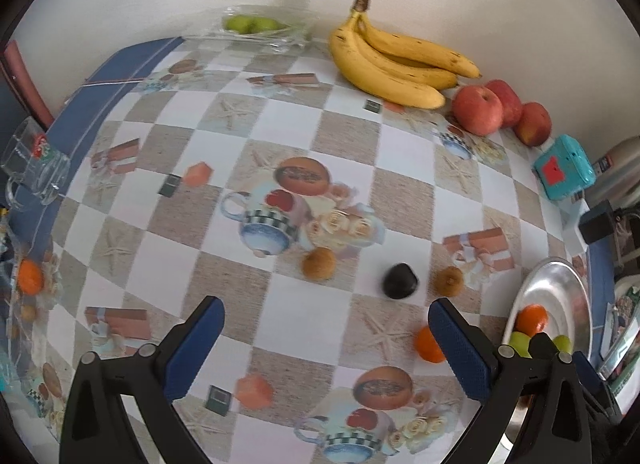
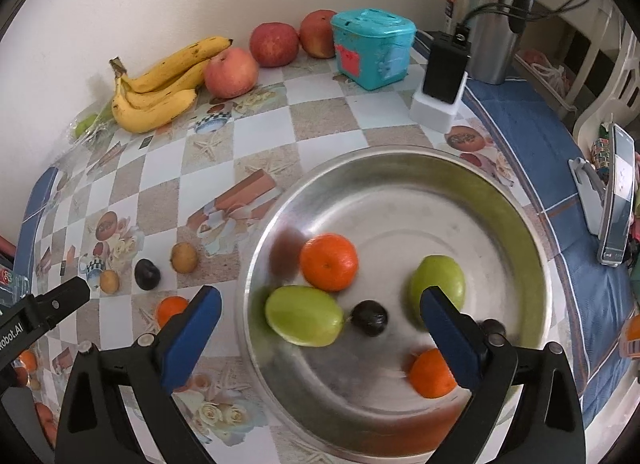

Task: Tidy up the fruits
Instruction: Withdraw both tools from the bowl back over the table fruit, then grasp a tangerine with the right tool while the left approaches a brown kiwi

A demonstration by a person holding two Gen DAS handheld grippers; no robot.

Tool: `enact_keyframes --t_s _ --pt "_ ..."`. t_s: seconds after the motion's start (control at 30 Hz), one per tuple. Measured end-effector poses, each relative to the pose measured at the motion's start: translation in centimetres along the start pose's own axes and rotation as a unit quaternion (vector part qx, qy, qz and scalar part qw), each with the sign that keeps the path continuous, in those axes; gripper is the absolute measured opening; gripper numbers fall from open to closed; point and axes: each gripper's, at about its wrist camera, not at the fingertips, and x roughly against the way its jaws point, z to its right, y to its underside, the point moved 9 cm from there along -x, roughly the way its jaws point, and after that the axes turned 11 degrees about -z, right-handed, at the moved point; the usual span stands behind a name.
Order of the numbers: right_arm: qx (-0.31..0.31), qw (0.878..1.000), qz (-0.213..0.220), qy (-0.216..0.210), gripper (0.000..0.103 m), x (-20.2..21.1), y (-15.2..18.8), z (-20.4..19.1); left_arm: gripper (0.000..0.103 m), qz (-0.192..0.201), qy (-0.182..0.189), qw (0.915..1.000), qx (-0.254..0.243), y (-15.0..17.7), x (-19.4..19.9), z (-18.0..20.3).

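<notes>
My right gripper (image 2: 320, 306) is open and empty above a steel bowl (image 2: 500, 200). The bowl holds two oranges (image 2: 328, 262), two green fruits (image 2: 304, 314) and a dark plum (image 2: 369, 317). My left gripper (image 1: 326, 320) is open and empty above the table. Ahead of it lie a dark plum (image 1: 400, 281), two small brown fruits (image 1: 318, 263) and an orange (image 1: 428, 344). The same loose fruits show in the right wrist view left of the bowl, with the plum (image 2: 147, 273) between the brown ones. Bananas (image 1: 396, 60) and three red apples (image 1: 478, 110) lie by the wall.
A glass dish with green fruit (image 1: 256, 26) stands at the back wall. A glass mug (image 1: 34, 162) and an orange (image 1: 30, 277) are at the left edge. A teal box (image 2: 372, 48), a black charger (image 2: 444, 76), a steel thermos (image 2: 488, 12) and a phone stand (image 2: 616, 200) are at the right.
</notes>
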Motion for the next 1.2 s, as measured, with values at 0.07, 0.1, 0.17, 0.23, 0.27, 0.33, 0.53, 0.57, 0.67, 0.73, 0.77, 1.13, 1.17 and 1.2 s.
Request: enact_keyframes --t_s 0.07,0.1,0.17,0.23,0.27,0.33,0.53,0.57,0.67,0.73,0.77,1.13,1.17,1.2 --pt "0.006 1.0 0.004 -0.002 0.1 0.1 -0.1 -0.8 0.103 0.003 -0.005 1.0 0.007 -0.2 0.2 -0.9" --pt "0.01 1.0 0.006 -0.005 0.1 0.1 -0.1 -1.5 0.103 0.004 -0.007 0.9999 0.01 -0.3 0.2 -1.3" --pt "0.017 1.0 0.009 -0.009 0.1 0.2 -0.1 -2.4 0.103 0.008 -0.011 0.9997 0.018 -0.6 0.5 -2.3" --pt "0.026 0.999 0.013 -0.016 0.1 0.3 -0.1 -3.6 0.103 0.012 -0.016 0.9994 0.03 -0.8 0.8 -3.3" --pt "0.032 0.999 0.014 -0.019 0.1 0.3 0.0 -4.3 0.103 0.013 -0.017 0.9992 0.034 -0.8 0.9 -3.8" --pt "0.04 0.999 0.017 -0.021 0.1 0.3 0.0 -5.4 0.103 0.016 -0.019 0.9987 0.045 -1.0 1.1 -4.7" --pt "0.068 0.997 0.015 -0.03 0.1 -0.1 0.4 -8.2 0.103 0.022 -0.024 0.9973 0.066 -1.3 1.7 -6.9" --pt "0.071 0.997 0.014 -0.033 0.1 -0.1 0.5 -8.5 0.103 0.023 -0.024 0.9971 0.069 -1.3 1.7 -7.2" --pt "0.083 0.996 0.014 -0.041 0.1 -0.2 0.7 -9.8 0.103 0.026 -0.024 0.9965 0.076 -1.5 1.9 -8.0" --pt "0.092 0.995 0.015 -0.042 0.1 -0.2 0.9 -10.5 0.103 0.03 -0.026 0.9962 0.078 -1.6 2.1 -8.3" --pt "0.096 0.994 0.015 -0.043 0.1 -0.2 1.0 -10.8 0.103 0.032 -0.028 0.9962 0.076 -1.7 2.2 -8.3" --pt "0.121 0.991 0.007 -0.056 0.1 -0.8 1.6 -12.3 0.103 0.048 0.002 0.9984 0.03 -2.7 2.1 -4.9" --pt "0.119 0.991 0.005 -0.057 0.1 -0.9 1.6 -12.3 0.103 0.05 0.007 0.9983 0.029 -2.8 2.1 -4.7" --pt "0.118 0.991 0.003 -0.06 0.1 -1.0 1.6 -12.2 0.103 0.051 0.011 0.9982 0.028 -3.0 2.0 -4.5"
